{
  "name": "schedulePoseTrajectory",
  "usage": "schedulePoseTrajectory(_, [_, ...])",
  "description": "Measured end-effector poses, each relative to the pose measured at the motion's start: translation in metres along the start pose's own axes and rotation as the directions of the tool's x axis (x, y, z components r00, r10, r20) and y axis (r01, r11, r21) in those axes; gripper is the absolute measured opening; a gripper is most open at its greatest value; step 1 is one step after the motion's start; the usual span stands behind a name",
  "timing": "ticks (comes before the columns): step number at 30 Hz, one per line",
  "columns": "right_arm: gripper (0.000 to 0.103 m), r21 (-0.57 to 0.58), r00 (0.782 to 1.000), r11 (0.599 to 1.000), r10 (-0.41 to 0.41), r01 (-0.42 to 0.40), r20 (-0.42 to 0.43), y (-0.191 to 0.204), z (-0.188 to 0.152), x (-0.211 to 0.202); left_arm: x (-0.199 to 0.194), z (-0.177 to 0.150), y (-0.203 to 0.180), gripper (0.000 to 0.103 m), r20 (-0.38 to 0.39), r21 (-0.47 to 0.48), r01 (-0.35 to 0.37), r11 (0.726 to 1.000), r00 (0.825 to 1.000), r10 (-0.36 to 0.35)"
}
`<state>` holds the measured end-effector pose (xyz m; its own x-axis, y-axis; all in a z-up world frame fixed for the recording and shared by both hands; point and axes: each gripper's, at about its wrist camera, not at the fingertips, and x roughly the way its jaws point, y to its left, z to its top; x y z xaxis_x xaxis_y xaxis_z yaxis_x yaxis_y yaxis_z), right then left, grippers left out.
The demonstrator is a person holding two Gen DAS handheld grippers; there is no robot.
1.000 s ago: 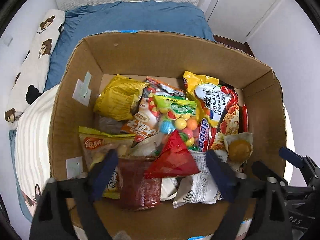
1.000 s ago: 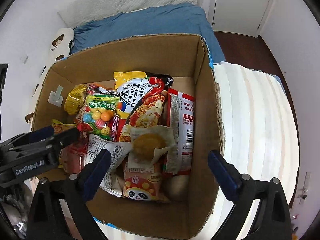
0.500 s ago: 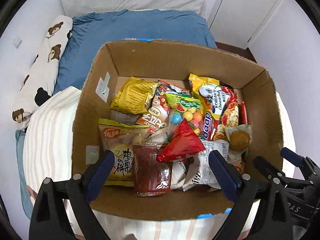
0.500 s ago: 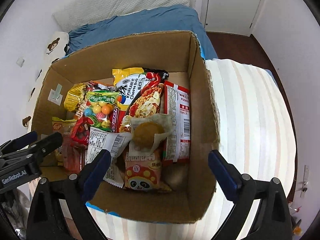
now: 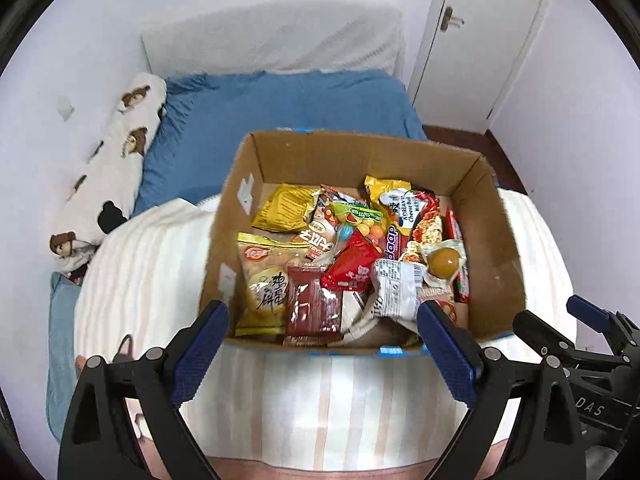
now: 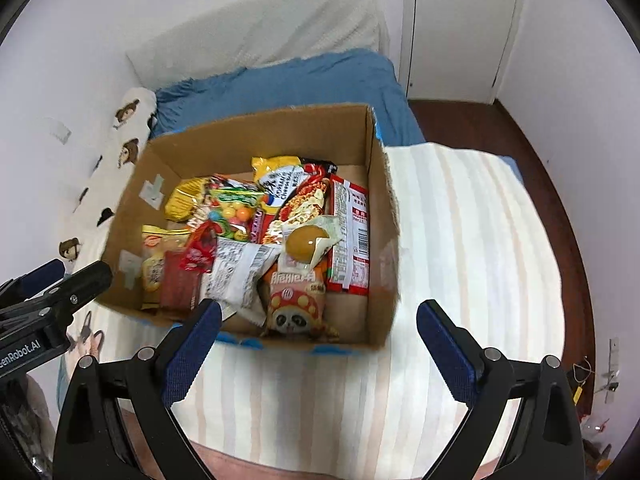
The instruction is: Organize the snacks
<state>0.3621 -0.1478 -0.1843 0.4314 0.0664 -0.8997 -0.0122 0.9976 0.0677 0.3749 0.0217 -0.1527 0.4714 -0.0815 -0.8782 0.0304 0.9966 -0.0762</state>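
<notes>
Left claw (image 5: 322, 330): wide open, empty, above the box (image 5: 500, 248) near edge.
Right claw (image 6: 318, 332): wide open, empty, alongside.

We see a brown cardboard box (image 5: 496, 240) with blue tape along its near edge, on a blanket (image 5: 340, 400) striped cream and pale peach. Inside the box lie a yellow packet (image 5: 286, 208), a bright red triangular pouch (image 5: 352, 266) and a dark red sachet (image 5: 312, 304). Left of the box, a white pillow (image 5: 108, 176) bears brown bears; behind it, the sheet (image 5: 280, 108) is plain blue.
</notes>
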Motion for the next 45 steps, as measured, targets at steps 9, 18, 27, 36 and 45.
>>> schedulePoseTrajectory(9, [0.1, -0.031, 0.992, 0.999, 0.025, -0.022, 0.122, 0.013, -0.054, -0.081, -0.077, -0.052, -0.001, 0.096, 0.133, 0.015, -0.014, 1.0, 0.991, 0.012])
schedulePoseTrajectory(18, [0.1, -0.031, 0.975, 0.999, 0.05, -0.044, 0.216, 0.009, -0.101, -0.154, -0.143, -0.1, -0.003, 0.096, 0.227, 0.016, -0.05, 0.999, 0.973, 0.045])
schedulePoseTrajectory(27, [0.1, -0.068, 0.953, 0.996, 0.07, -0.052, 0.295, 0.014, -0.145, -0.221, -0.196, -0.136, -0.007, 0.096, 0.294, 0.014, -0.045, 0.999, 0.955, 0.039])
schedulePoseTrajectory(36, [0.1, -0.118, 0.922, 0.993, 0.058, -0.013, 0.382, 0.024, -0.168, -0.271, -0.224, -0.158, -0.006, 0.096, 0.322, -0.008, -0.043, 0.999, 0.946, 0.044])
schedulePoseTrajectory(45, [0.1, -0.113, 0.916, 0.994, 0.043, 0.003, 0.398, 0.025, -0.161, -0.271, -0.218, -0.156, -0.003, 0.096, 0.33, -0.034, -0.065, 0.997, 0.941, 0.072])
